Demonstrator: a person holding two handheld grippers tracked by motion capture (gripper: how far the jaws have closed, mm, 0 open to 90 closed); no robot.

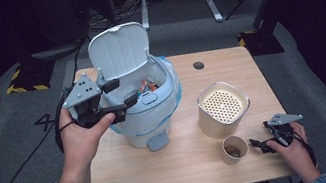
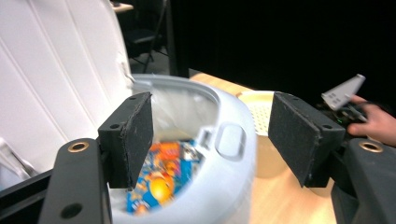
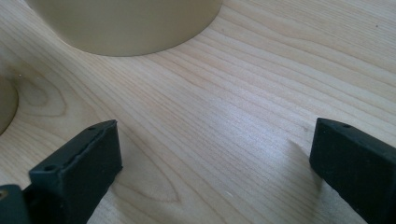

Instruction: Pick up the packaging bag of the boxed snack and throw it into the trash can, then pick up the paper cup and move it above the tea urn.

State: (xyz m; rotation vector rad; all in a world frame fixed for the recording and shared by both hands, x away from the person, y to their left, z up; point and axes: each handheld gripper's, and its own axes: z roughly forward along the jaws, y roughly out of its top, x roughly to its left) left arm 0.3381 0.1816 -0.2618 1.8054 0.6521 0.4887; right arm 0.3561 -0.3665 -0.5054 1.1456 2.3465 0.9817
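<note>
While left gripper (image 1: 118, 95) hangs over open bin (image 1: 153, 104), jaws wide, nothing between, colourful wrapper (image 2: 161, 179) lies inside. Drop step looks done; next: lid (image 1: 119, 50) down. Right gripper (image 1: 259, 144) open, empty, near paper cup (image 1: 234, 149).

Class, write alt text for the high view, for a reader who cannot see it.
A person's left gripper, jaws open, hovers at the rim of a white bin with its lid raised and colourful wrappers inside. On the wooden table to the right stand a cream canister and a paper cup, with the right gripper resting beside the cup.
</note>
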